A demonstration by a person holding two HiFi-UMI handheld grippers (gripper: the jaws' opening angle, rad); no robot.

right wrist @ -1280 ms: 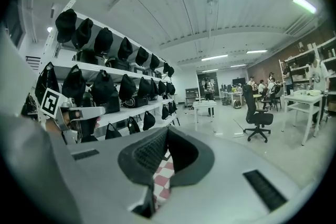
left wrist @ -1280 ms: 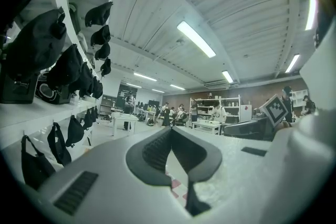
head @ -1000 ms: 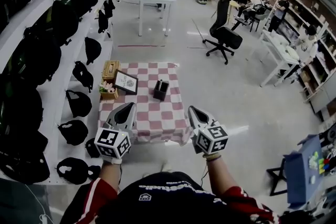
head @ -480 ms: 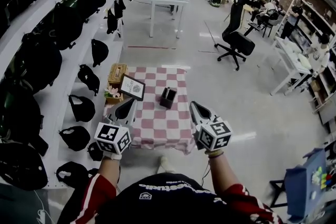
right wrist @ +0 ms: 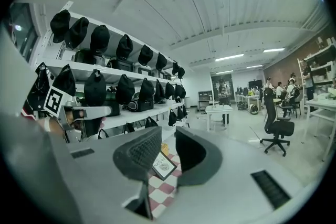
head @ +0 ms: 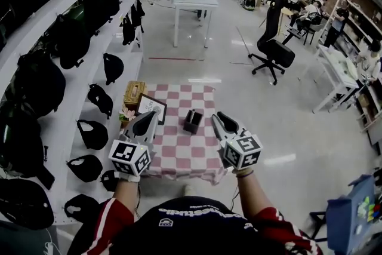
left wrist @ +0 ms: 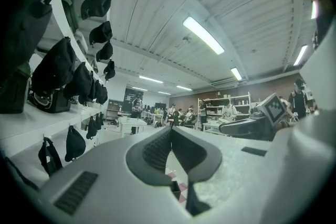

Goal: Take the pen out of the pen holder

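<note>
Red-and-white checked tablecloth below: black square pen holder sits between the 2 tongs, nearer the grey right gripper, jaws just opening, empty; grey left gripper pinched together. Any pen's too small to spot.

We are looking at a red-and-white chequered cloth that is draping soft and matt, with a small black box-shaped pen holder on it showing a dull finish. The pale smooth floor is throwing back glossy streaks of light, while the black fabric bags are looking matt. The left gripper and right gripper are showing smooth matt grey plastic shells with dark, finely ribbed pads.
</note>
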